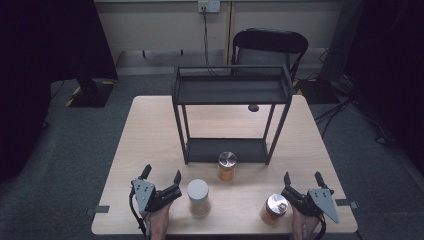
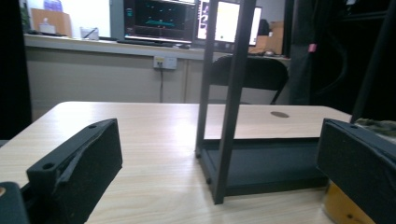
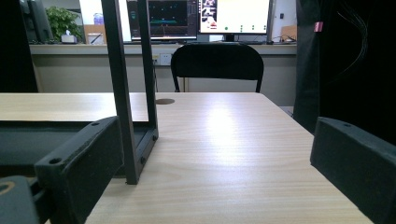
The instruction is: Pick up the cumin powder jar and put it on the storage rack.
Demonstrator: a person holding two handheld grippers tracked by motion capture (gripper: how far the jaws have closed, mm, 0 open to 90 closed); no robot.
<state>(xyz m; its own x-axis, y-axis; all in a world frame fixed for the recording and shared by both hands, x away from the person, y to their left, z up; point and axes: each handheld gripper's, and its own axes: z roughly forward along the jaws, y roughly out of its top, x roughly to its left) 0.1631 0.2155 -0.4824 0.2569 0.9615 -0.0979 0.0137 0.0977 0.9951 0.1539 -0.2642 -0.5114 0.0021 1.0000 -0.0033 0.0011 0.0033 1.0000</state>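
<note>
Jars, three, all on the table (image 1: 150, 125). White jar (image 1: 198, 196): just right of the left gripper (image 1: 161, 174), outside its wide-spread jaws. Orange jar (image 1: 274, 208): just left of the right gripper (image 1: 302, 177), whose jaws also stand wide and empty. Second orange jar (image 1: 227, 166): before the shelf rack (image 1: 231, 90). Racks, one; grippers, two.

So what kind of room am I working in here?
Probably an office or lab: monitors on a counter along the wall, a folding chair behind the table, carpet floor and a wall socket.
</note>
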